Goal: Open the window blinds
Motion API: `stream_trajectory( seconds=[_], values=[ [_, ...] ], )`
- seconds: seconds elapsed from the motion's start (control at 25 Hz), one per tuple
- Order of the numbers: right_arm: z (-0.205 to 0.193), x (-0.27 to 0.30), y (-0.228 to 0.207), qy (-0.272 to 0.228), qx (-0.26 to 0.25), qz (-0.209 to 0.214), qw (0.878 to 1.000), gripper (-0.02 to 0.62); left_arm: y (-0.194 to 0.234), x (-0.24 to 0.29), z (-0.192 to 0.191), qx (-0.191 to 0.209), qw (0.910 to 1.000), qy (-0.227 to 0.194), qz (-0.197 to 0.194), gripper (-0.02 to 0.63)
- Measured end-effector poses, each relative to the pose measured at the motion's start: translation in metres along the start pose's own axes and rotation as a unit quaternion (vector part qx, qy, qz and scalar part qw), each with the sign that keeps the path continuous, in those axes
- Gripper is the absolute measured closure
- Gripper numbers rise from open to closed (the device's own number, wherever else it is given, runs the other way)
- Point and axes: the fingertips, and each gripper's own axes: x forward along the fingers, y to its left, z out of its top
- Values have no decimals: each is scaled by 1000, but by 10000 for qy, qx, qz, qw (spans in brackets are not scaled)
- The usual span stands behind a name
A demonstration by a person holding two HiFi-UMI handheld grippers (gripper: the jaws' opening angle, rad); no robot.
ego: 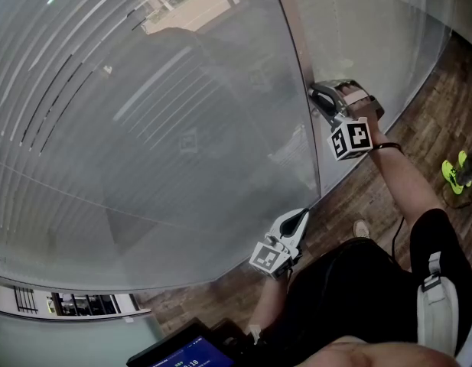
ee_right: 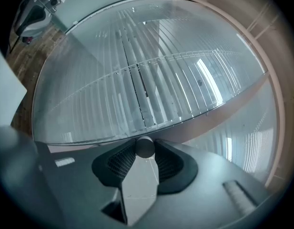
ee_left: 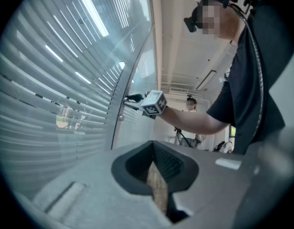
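- Right gripper (ego: 318, 98) (ee_right: 146, 150): held level against the pale vertical frame post (ego: 297, 67) of the window. Its fingers (ee_right: 113, 165) are closed on a small grey round knob (ee_right: 145, 146). The knob sits at the finger tips, with a ribbed pad touching it on each side.
- Left gripper (ego: 303, 214) (ee_left: 154, 152): fingers (ee_left: 177, 168) brought together at the tips, with nothing between them. Only a strip of brown wood-plank floor (ego: 442, 98) shows through the slit behind the tips. It hangs low and well apart from the right gripper, tips near the foot of the glass.
- Grey horizontal slat blinds (ego: 144, 144) (ee_right: 175, 94) (ee_left: 51, 80): they hang behind the glass pane (ego: 220, 44), directly ahead of the right fingers and spreading to both sides of the knob. Most slats lie flat and shut. A group further off along the pane shows dark gaps between the slats.
- Seen from the left gripper view, the right gripper (ee_left: 131, 99) reaches to the frame post with its square-marker cube (ee_left: 154, 103) just behind the fingers.
- One arm of the person (ego: 404, 182) extends to the right gripper.
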Motion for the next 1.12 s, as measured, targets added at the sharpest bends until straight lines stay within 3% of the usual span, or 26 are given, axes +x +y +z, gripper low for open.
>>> stream_trajectory(
  seconds=[0.28,0.52,0.64,0.76,0.92,1.12],
  values=[
    [0,-1,-1,-10,307,64,9995,477,-4,0,0,-4,10000,95,-31,604],
    [0,-2,-5,-33,1223,195,9923,477,-4,-2,1,10,10000,79,-16,604],
    [0,-1,-7,-79,1937,274,9807,471,-4,-4,0,6,9999,112,-10,604],
    [-2,-2,-11,-152,2799,312,9594,471,-5,-5,-1,0,9999,120,-36,604],
    [-7,1,-11,-239,3850,283,9222,471,-4,-7,-4,-36,9999,156,-45,604],
    [-16,5,-7,-452,5287,414,8466,471,-6,-10,-5,-33,9999,136,-99,604]
  ],
)
